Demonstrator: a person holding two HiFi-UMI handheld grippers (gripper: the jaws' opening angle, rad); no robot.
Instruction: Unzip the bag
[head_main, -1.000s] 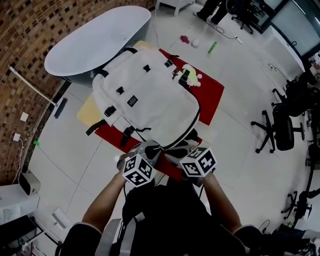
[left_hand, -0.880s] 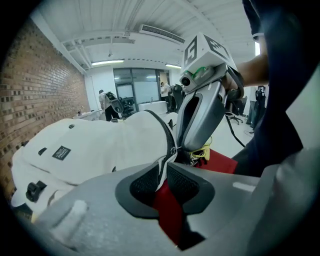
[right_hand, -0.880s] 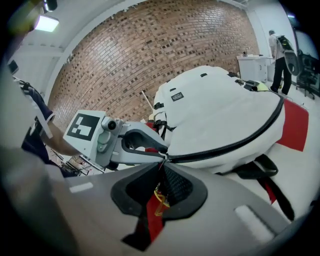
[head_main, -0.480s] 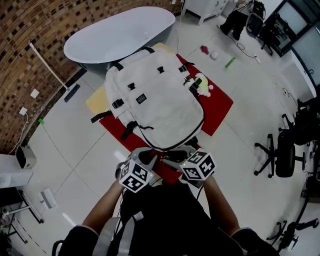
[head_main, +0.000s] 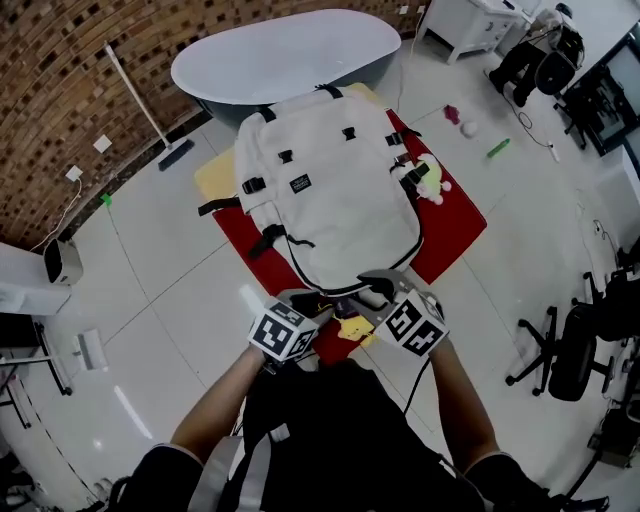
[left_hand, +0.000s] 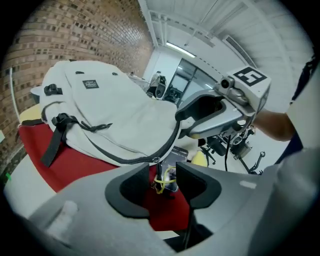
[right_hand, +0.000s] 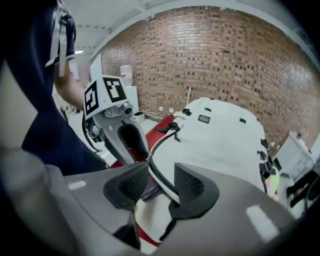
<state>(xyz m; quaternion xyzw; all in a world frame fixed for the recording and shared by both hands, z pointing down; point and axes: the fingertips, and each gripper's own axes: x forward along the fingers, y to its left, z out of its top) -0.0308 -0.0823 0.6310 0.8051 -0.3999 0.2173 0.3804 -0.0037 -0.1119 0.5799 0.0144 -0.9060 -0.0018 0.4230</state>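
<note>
- The left hand-held gripper (left_hand: 165, 174) is standing released, its jaws having just been opening; the zipper pull (left_hand: 161, 183), tied with a yellow cord, is hanging loose between the pads, which are not pressing on it
- The right hand-held gripper (right_hand: 161, 181) is likewise standing slack, its jaws having just been opening; the bag's near rim is passing between them ungripped
- The bag (head_main: 330, 195) is lying flat on the red-covered surface (head_main: 458, 225), its near end right at both grippers; the zipper track (left_hand: 120, 159) is looking shut along the stretch that shows
- The bag is looking like soft, fairly light cloth, so it is likely going to bunch and slide when tugged; the small, thin pull is the place to pinch, with the rim fabric just beside it held to keep the track taut
- Black straps (head_main: 262, 240) are trailing off one side, and a plush toy (head_main: 432, 182) is touching the other; either may be snagging the slider round the corners
- A pale bathtub (head_main: 290, 55) is sitting beyond the far end, and office chairs (head_main: 575, 345) are standing well apart; neither is blocking anything
</note>
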